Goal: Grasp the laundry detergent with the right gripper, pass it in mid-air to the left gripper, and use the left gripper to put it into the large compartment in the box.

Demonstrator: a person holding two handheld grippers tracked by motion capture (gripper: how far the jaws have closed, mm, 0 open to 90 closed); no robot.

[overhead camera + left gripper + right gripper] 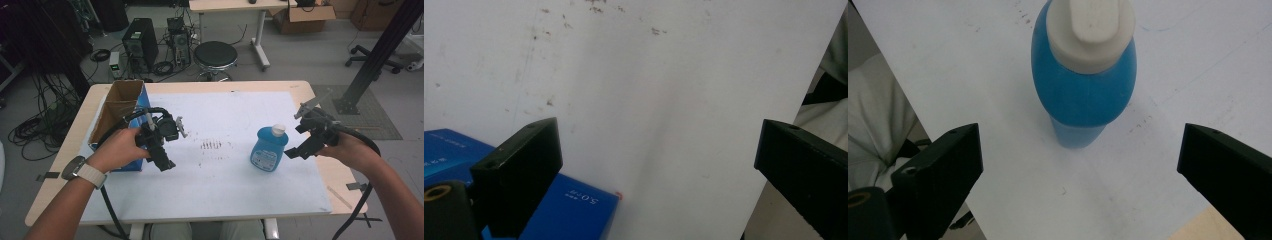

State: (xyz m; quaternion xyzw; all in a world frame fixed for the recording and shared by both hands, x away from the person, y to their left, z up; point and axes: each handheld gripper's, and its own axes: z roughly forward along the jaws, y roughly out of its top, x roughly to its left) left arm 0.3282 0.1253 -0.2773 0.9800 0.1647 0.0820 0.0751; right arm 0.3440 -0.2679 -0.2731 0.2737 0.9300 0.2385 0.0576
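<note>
A blue bottle (269, 148) with a white cap stands upright on the white sheet (225, 190) right of centre. My right gripper (298, 140) is open just to the right of it, not touching. The right gripper view looks down on the bottle (1083, 90), which stands beyond the wide-apart jaws of the right gripper (1080, 142). An open cardboard box with blue sides (119, 107) stands at the table's left. My left gripper (166, 161) hangs open beside the box's near corner, jaws pointing down. In the left gripper view, the open left gripper (656, 140) is over bare white sheet, with the blue box (569, 210) at lower left.
The wooden table's edge (345, 195) shows past the sheet on the right. Dark smudges (211, 145) mark the sheet's middle. Beyond the table are a black stool (215, 55), a computer tower (140, 42) with cables, and a black slanted post (380, 50).
</note>
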